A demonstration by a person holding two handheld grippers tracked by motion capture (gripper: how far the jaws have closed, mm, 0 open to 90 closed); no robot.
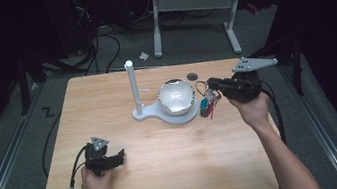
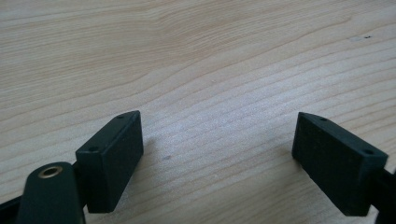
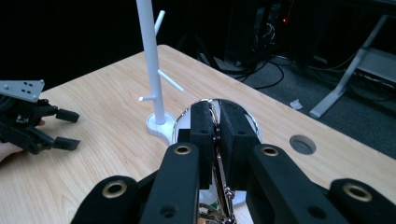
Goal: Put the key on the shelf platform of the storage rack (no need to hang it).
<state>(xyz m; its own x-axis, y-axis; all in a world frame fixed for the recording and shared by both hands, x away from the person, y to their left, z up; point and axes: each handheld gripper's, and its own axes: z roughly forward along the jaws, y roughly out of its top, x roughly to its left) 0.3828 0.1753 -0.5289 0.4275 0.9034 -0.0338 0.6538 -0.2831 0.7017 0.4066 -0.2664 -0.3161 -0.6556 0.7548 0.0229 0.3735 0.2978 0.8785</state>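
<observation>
The left gripper (image 1: 115, 158) is resting near the front of the wooden table (image 1: 178, 174), jaws spread. Farther back, the right gripper (image 3: 214, 122) is pinching a metal key ring (image 3: 219, 163) beside the shiny bowl (image 1: 176, 97) and white peg stand (image 1: 133, 87).

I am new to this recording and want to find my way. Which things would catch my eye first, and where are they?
A white stand with a tall pegged pole rises mid-table, a shiny metal bowl beside it on the same base. The right gripper, right of the bowl, is shut on a key ring with colourful tags hanging. The left gripper rests open at the near left.
</observation>
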